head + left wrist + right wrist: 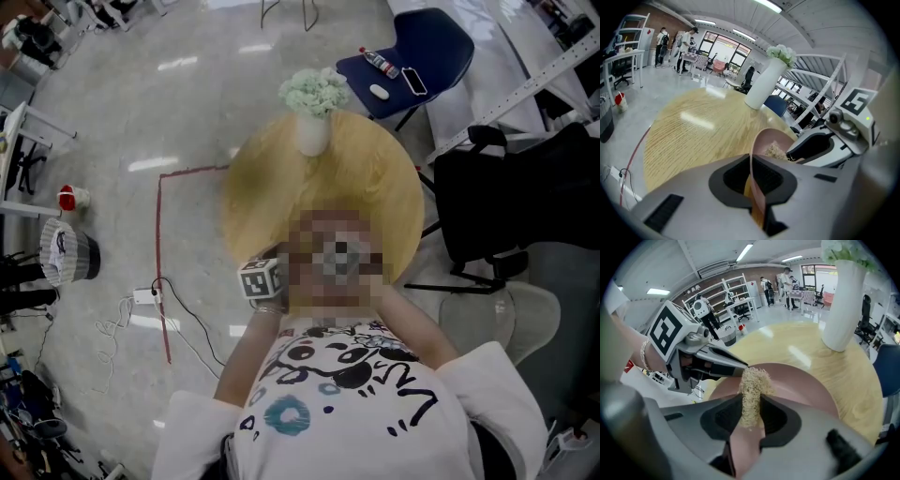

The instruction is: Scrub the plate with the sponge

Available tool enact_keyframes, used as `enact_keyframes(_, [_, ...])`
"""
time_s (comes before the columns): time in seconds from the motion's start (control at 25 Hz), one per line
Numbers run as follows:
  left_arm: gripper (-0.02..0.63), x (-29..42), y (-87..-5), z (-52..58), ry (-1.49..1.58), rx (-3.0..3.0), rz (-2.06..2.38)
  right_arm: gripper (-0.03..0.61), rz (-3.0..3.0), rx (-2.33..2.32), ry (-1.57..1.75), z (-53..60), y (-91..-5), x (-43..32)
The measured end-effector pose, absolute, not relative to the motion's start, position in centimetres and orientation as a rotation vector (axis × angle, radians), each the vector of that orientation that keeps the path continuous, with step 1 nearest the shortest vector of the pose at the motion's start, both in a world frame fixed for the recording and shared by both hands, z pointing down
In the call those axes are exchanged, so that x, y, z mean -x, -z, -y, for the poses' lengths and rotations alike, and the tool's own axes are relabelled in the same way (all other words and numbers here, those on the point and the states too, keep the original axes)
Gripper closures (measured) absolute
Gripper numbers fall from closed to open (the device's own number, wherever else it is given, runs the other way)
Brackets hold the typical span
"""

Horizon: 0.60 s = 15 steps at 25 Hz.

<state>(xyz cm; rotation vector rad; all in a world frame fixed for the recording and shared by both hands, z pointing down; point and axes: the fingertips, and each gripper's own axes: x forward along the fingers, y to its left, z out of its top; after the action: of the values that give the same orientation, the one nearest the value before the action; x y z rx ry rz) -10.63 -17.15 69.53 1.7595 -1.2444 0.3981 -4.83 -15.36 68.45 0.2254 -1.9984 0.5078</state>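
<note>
The plate (765,140) is gripped by its rim in the left gripper (755,187), above the round table (693,126). The sponge (752,387) is clamped in the right gripper (751,416) and laid against the plate's face.

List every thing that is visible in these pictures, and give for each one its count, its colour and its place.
table: one, light wood, round, centre of the head view
vase: one, white, holding pale flowers, on the table's far side
plate: one, pink, held above the table
sponge: one, beige, fibrous, at the plate's face
chair: one, blue, beyond the table, small items on its seat
tape line: one, red, on the floor
shirt: one, white, printed, on the person
left gripper: one, white, closed on the plate's rim
right gripper: one, white, closed on the sponge
</note>
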Motion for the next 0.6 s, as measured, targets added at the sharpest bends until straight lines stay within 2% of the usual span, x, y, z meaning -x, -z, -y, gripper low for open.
enact_keyframes(0.36, [0.588,10.8,-69.6,17.0,-0.421,-1.756,1.313,0.454,1.941,-0.190,-0.490,15.5,-68.2,2.1])
enact_keyframes(0.6, [0.588,10.8,-69.7,16.8,-0.373,-1.727,1.313,0.454,1.960,-0.252,-0.469,17.8,-68.7,2.7])
